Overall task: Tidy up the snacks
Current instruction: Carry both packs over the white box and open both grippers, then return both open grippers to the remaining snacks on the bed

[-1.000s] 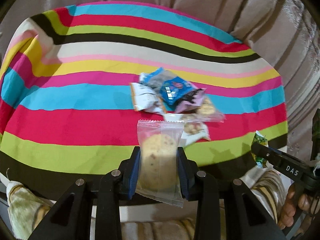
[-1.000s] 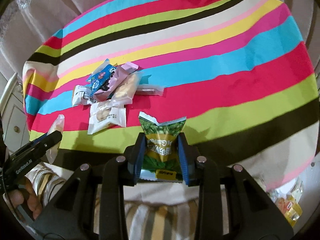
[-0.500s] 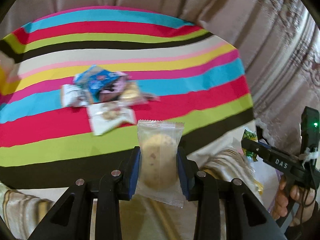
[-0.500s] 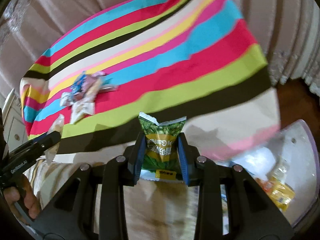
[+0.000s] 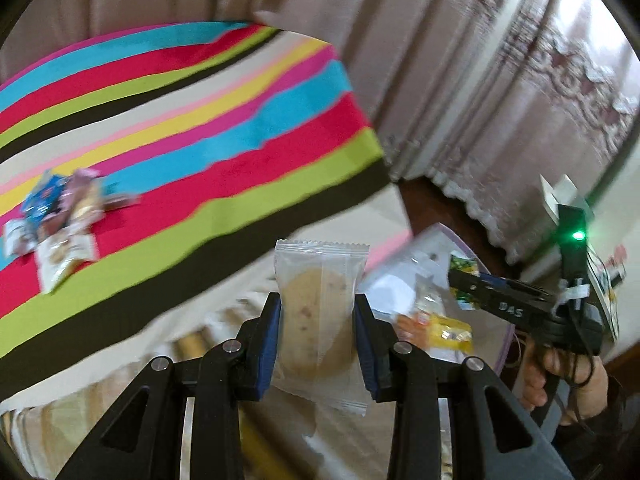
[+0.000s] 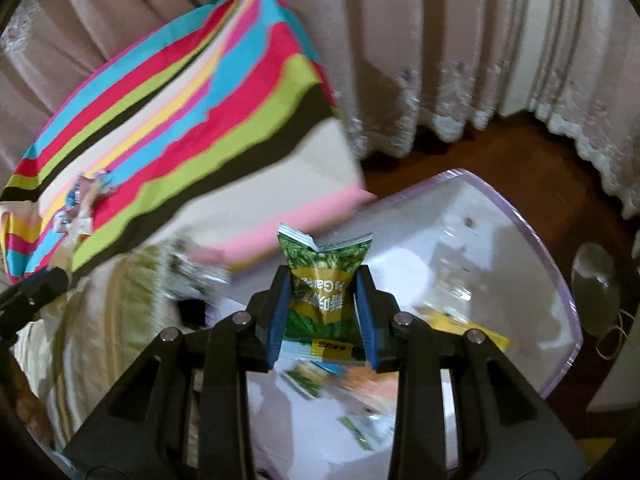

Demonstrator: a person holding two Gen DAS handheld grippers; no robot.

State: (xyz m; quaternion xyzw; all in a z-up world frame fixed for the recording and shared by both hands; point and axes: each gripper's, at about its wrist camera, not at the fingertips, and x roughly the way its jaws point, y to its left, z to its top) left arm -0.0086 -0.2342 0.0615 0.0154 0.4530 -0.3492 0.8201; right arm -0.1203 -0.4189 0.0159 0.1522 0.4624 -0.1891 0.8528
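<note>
My left gripper (image 5: 318,322) is shut on a clear-wrapped cookie packet (image 5: 320,312), held upright in the air off the table's near edge. My right gripper (image 6: 322,308) is shut on a green snack bag (image 6: 325,280), above a translucent bin (image 6: 536,240) with a purple rim that holds several snack packets. In the left wrist view the right gripper (image 5: 464,280) shows at the right with the green bag (image 5: 464,268) over the same bin (image 5: 508,340). A small pile of snack packets (image 5: 56,216) lies on the striped tablecloth (image 5: 200,152), far left.
Beige curtains (image 6: 440,60) hang behind the table and reach a dark wooden floor (image 6: 500,152). A person's hand (image 5: 560,368) grips the right tool's handle. A striped cushion or cloth (image 6: 100,320) lies below the table's near edge. A round grey object (image 6: 596,280) stands right of the bin.
Both grippers swung right, away from the table and toward the bin, each still holding its packet. The snack pile slid to the far left of both views. The bin came into view.
</note>
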